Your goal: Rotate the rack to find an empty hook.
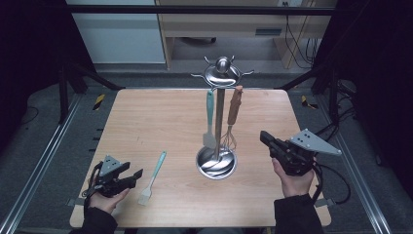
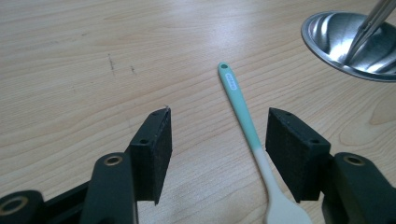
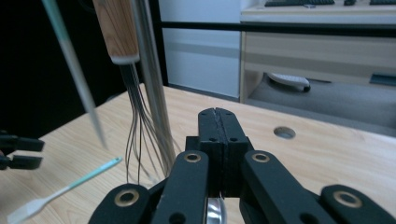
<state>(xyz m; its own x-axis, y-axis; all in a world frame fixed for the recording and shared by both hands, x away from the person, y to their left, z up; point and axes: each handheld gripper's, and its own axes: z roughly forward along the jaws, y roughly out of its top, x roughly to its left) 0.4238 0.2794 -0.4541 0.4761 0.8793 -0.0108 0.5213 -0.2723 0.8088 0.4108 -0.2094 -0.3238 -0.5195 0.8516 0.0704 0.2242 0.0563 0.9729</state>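
Two utensils hang on the steel stand (image 1: 217, 161) at the middle of the bench (image 1: 146, 117): a teal-handled spatula (image 1: 209, 117) and a wood-handled whisk (image 1: 233, 117). Both hang close beside the stand's post, near the right tool (image 1: 267, 138). That tool's jaws are clenched together with nothing between them; it is raised above the bench, just right of the stand. A small teal brush (image 2: 243, 121) lies flat on the bench, left of the stand's base. The left tool (image 2: 218, 140) is released, its pads standing apart on either side of the brush handle without pressing on it.
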